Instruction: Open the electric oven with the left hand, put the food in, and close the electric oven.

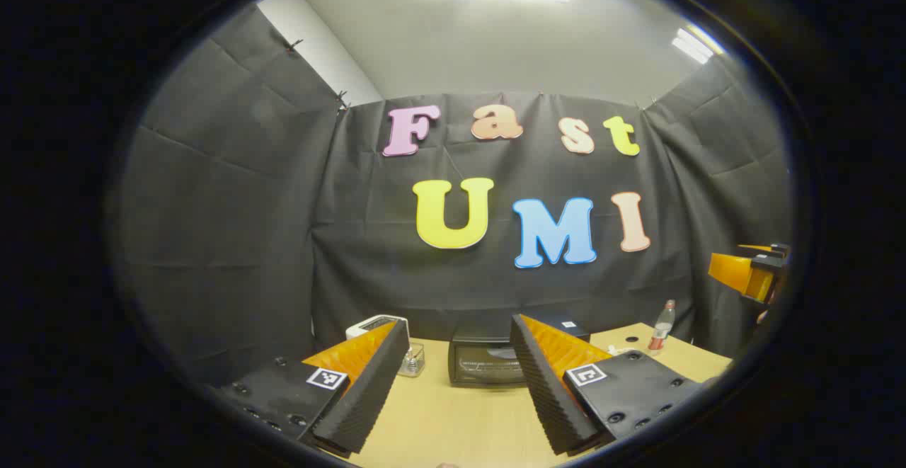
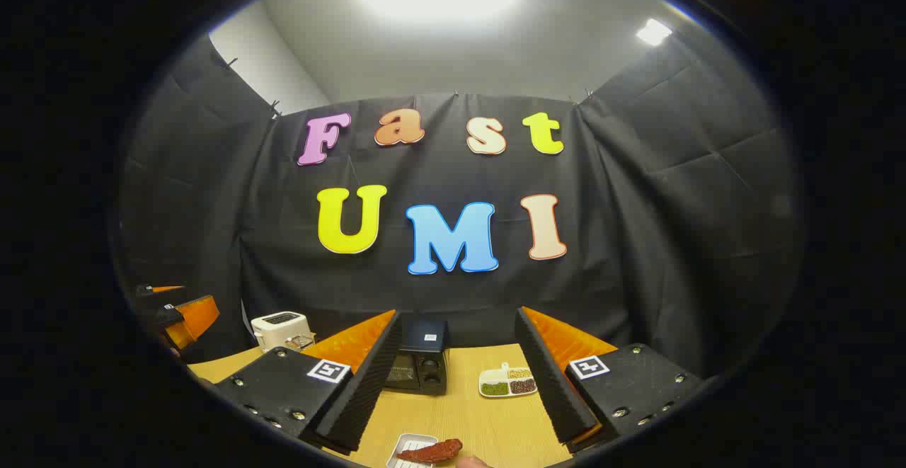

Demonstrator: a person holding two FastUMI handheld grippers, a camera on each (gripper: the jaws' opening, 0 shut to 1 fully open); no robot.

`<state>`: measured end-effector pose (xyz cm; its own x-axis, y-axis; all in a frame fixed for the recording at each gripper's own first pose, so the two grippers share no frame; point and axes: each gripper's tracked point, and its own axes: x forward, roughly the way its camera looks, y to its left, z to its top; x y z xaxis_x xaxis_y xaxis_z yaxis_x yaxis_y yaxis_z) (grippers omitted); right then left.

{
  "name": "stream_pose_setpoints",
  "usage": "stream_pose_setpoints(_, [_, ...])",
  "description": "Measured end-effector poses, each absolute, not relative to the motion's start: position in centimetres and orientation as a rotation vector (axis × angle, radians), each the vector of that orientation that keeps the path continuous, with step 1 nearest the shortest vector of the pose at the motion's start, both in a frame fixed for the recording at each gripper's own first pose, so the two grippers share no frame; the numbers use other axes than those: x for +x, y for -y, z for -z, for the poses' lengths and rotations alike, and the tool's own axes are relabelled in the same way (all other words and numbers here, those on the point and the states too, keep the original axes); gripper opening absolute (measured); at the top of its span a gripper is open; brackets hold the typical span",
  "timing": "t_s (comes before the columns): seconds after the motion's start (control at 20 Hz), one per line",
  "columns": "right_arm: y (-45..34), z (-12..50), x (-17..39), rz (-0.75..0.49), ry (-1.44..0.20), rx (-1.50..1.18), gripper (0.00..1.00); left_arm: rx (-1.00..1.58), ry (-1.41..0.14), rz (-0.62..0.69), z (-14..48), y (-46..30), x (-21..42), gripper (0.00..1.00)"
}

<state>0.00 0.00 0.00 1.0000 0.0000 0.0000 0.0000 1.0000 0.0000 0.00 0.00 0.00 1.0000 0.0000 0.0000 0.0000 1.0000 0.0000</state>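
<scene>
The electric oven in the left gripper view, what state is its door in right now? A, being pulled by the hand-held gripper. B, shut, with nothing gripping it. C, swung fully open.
B: the electric oven sits at the back of the wooden table with its door flat and shut, while the left hand-held gripper hangs open well short of it, touching nothing.

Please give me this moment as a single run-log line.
phase: pre-reach | left claw: open, empty | right claw: open, empty | black electric oven: door closed | reddish-brown food strip: on small white tray
</scene>
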Motion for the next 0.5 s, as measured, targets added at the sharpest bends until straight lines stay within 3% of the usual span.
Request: stream_pose_setpoints(0.5, [2.1,0.5,0.3,0.021,0.009,-0.020,0.96,0.037,0.036,0.041,-0.5,3.0,0.7,1.00])
